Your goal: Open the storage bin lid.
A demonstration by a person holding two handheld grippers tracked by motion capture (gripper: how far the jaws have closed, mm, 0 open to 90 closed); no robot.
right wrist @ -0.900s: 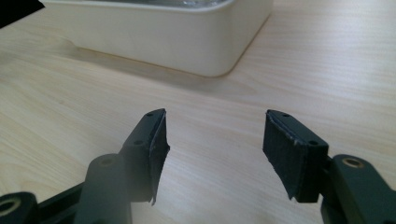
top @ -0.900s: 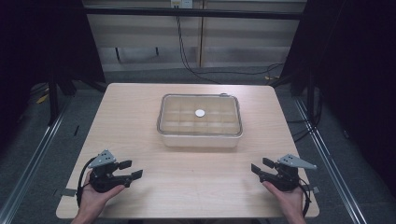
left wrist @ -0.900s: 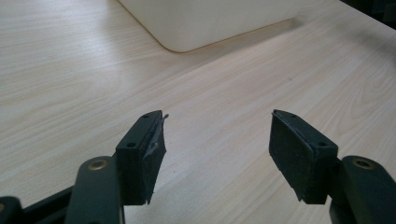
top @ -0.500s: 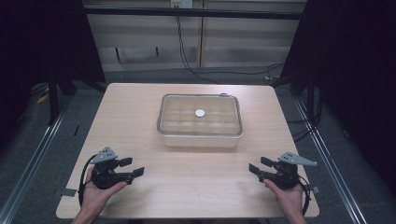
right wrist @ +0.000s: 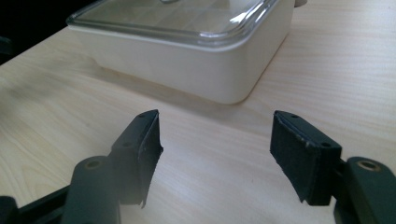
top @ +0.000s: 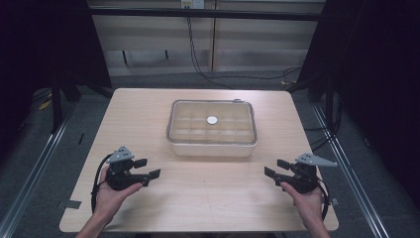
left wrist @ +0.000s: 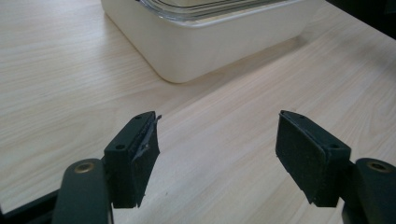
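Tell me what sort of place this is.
Probably a lab recording station, not a home: a bare wooden table stands between metal floor rails, dark curtains hang at both sides, cables trail behind, and each hand holds a camera-fitted gripper near one lidded box.

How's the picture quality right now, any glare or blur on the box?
High view: sharp, table evenly lit, dark surroundings. Left gripper view: box crisp, soft shadow beside it. Right gripper view: clear lid catches pale glare, and the lower-left jaw looks blurred.
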